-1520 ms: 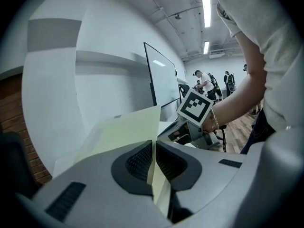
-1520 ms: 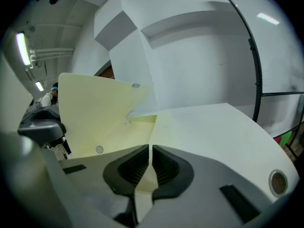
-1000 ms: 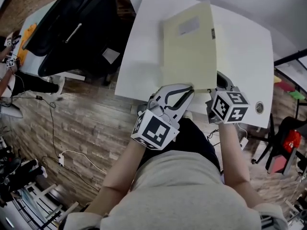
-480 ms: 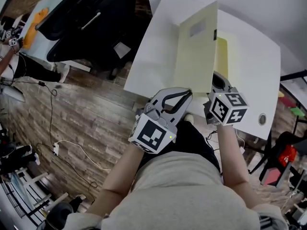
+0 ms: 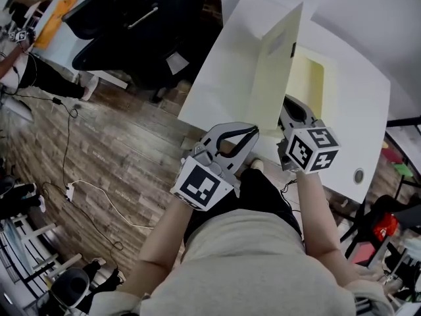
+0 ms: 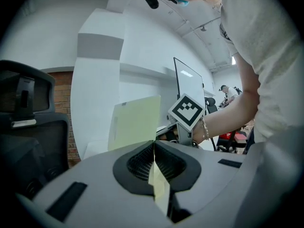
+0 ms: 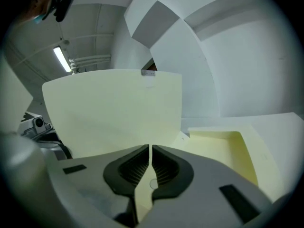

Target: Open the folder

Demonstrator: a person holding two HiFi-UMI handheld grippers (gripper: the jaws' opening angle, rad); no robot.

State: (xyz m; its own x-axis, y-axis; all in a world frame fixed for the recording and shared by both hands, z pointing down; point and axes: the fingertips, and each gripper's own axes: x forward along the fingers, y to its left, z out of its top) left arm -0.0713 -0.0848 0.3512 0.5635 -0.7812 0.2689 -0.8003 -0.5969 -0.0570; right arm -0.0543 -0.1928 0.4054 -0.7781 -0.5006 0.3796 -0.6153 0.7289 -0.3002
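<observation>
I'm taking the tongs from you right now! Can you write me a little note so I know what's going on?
Left tongs: shut on the near edge of the front cover.
Right tongs: shut on the near edge of the back cover, which lies on the white table.
Done: the front cover is lifted and stands roughly upright, and the inside shows.
Left to do: probably swing the front cover over to the left until it lies flat, then let go.

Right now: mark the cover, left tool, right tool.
cover [image 5: 276,71], head view, middle of the raised flap.
left tool [image 6: 154,145], left gripper view, between tips pinching the cover.
right tool [image 7: 150,148], right gripper view, between tips on the folder back [image 7: 214,144].
</observation>
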